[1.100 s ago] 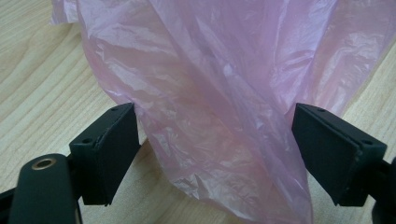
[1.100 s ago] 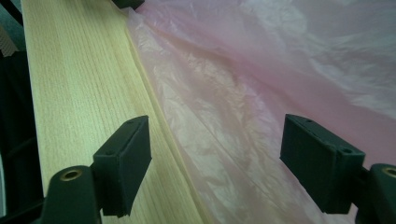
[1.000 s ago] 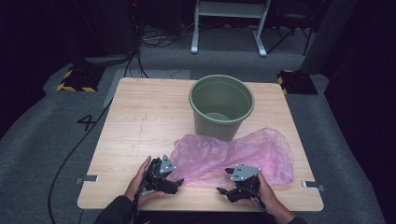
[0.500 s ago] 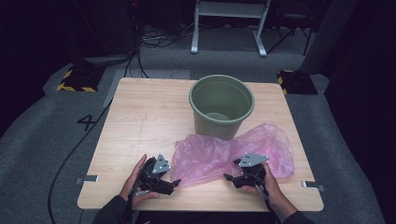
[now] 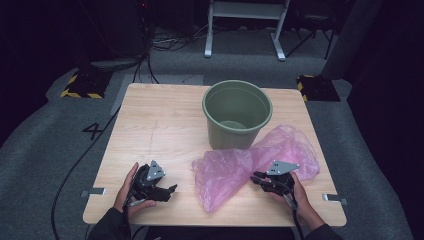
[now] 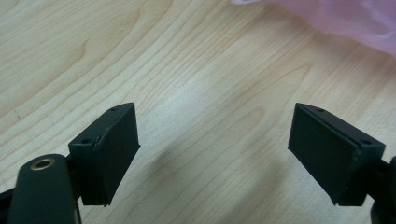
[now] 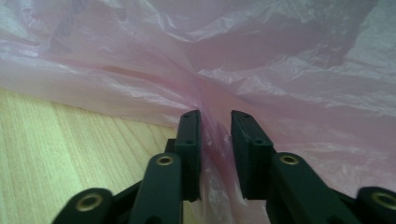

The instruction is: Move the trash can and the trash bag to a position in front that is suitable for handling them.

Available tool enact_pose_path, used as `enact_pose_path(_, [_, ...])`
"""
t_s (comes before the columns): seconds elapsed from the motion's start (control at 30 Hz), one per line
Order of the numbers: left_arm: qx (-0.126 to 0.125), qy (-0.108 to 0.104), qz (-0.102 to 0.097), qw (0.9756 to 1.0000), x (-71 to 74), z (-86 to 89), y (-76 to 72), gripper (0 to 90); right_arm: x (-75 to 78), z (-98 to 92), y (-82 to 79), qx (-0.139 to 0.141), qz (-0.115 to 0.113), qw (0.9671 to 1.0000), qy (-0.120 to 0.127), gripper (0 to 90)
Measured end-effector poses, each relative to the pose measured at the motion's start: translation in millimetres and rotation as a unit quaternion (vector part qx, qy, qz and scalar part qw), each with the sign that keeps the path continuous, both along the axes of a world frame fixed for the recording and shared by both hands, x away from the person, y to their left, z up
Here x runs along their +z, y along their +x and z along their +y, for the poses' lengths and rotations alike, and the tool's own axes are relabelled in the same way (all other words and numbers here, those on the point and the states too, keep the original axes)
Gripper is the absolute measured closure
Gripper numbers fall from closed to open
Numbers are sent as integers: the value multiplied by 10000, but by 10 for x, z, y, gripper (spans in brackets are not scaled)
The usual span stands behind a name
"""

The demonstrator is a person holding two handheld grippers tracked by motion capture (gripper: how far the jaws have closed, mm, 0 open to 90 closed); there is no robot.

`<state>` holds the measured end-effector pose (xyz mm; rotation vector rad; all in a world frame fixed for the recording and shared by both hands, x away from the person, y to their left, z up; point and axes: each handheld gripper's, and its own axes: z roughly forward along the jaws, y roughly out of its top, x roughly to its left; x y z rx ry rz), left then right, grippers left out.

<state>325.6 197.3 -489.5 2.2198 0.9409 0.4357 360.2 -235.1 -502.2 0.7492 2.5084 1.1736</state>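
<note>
High view: pink bag (image 5: pixel 250 167) lies lower centre, below the green bucket (image 5: pixel 237 120). Right gripper (image 7: pixel 214 135) has just been closing, a fold between its jaws; left gripper (image 6: pixel 212 149) spread, empty. Pinch fully before lifting; thin film slips.

High overhead – gripper cameras close, seemingly sharing tabletop (image 5: pixel 165 125)

— What's on your table (image 5: pixel 150 120)?
— Bucket (image 5: pixel 237 120) at the far middle; bag (image 5: pixel 250 165) before it, toward your right, touching its base.
— Your grippers?
— Left gripper (image 5: pixel 167 190) left of the bag, right gripper (image 5: pixel 257 178) on it.
</note>
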Motion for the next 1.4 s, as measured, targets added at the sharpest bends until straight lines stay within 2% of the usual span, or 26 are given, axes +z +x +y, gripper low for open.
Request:
enact_pose_path(0.13, [53,-58,79,9999,-45,20,48,158,-1,-5,-4,-31,-145,9998,-90,830])
enact_pose_path(0.43, [-52,-12,192,9998,-95,-28,99,156,0,-40,12,-137,-247,9995,-168,891])
enact_pose_path(0.63, [-25,-133,188,9997,-119,-8,96,149,4,-57,35,-139,-262,9995,-135,898])
enact_pose_path(0.7, [46,-224,104,9997,-145,-4,77,142,12,-63,39,-147,-299,9994,-117,898])
enact_pose_path(0.93, [236,-206,104,9995,-149,-35,79,111,58,-122,43,-214,-381,9990,-13,900])
enact_pose_path(1.27, [186,-203,111,9996,-148,-28,85,110,131,-239,1,-311,-584,9978,88,900])
enact_pose_path(1.4, [183,-200,111,9996,-148,-27,85,111,190,-272,-39,-323,-691,9969,214,900])
